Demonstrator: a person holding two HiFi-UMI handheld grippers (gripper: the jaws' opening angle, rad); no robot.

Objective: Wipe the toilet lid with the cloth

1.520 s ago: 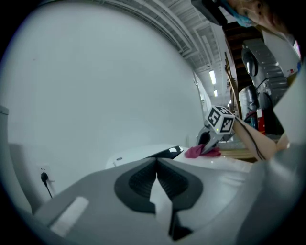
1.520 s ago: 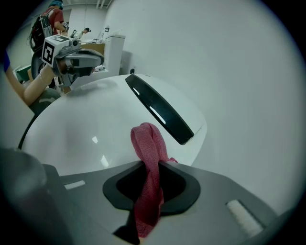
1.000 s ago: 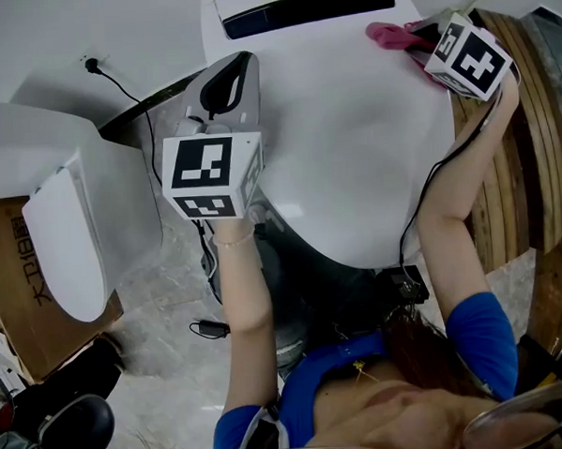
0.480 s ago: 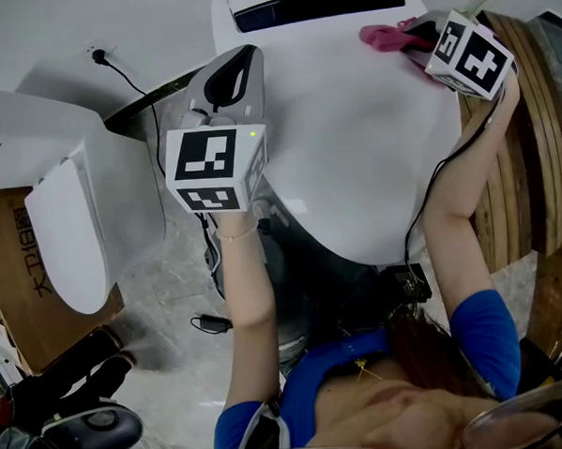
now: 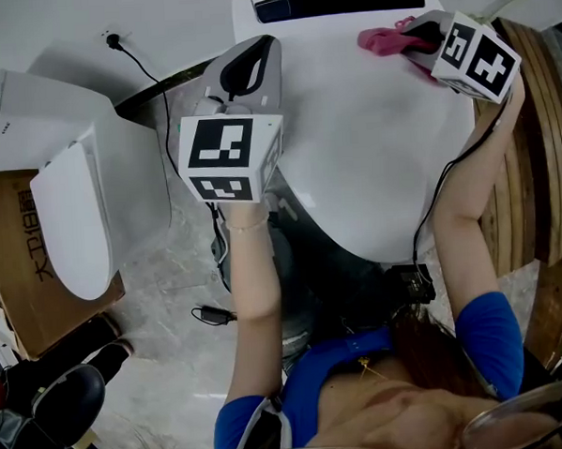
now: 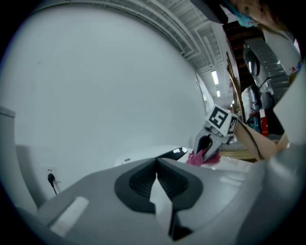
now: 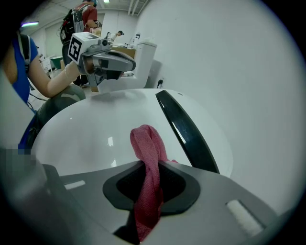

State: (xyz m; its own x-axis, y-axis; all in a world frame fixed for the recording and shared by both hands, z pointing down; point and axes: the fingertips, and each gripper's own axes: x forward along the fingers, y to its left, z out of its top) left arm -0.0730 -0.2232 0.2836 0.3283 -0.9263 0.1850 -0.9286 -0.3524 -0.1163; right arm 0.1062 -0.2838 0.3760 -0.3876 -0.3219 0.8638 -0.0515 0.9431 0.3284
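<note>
Head view: cloth (image 5: 381, 41) lay at one o'clock on the toilet lid (image 5: 371, 148), gripped by the right gripper (image 5: 420, 39). The left gripper (image 5: 246, 66) hung over the lid's ten o'clock edge.

Left gripper view: jaws clenched, nothing between.

Right gripper view: jaws clamped on the cloth.

Toilet lid (image 5: 370, 139) under right gripper (image 7: 149, 191): glossy, smooth white plastic. Cloth (image 7: 143, 143) btwn its jaws: woven fabric, rough, matt.

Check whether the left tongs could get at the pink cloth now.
Probably yes: only bare toilet lid lies between the left tongs and the cloth, though the right tongs are shut on it.
</note>
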